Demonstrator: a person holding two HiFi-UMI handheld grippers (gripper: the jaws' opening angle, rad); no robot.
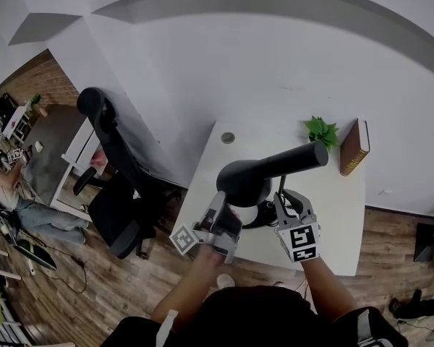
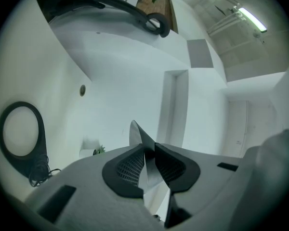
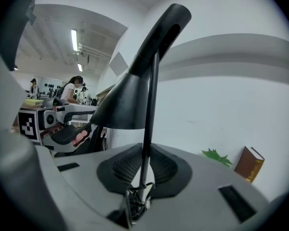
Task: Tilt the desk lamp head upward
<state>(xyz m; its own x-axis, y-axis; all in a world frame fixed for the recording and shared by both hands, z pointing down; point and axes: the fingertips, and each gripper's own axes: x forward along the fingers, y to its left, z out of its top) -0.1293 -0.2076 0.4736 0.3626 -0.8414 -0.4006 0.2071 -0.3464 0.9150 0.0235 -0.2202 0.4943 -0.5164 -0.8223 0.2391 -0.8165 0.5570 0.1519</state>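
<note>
The left gripper (image 2: pixel 150 159) is clamped on the thin rim (image 2: pixel 137 134) of the lamp head (image 1: pixel 275 166), with the edge pinched between both pads. The right gripper (image 3: pixel 145 161) is closed on the stem (image 3: pixel 151 90), low down, just above a coiled cable (image 3: pixel 137 196). Both grippers are held over the near edge of the desk (image 1: pixel 340 215), the left one at the left of the lamp (image 1: pixel 253 183) and the right one at its right, near each other.

The lamp is stood on the near middle of the white desk, on a black ring base (image 2: pixel 24 159). The head is seen as a dark cone that runs into a tube. The mouth of the cone is turned down and to the left, and the tube is raised toward the far right.

A small green plant (image 1: pixel 321 131) is placed at the far right of the desk, and a brown book (image 1: pixel 354 147) is stood just right of it. A round grommet (image 1: pixel 228 137) is set in the far left part of the top. A black chair (image 1: pixel 116 186) is seen left of the desk on a wooden floor (image 1: pixel 390 237).
</note>
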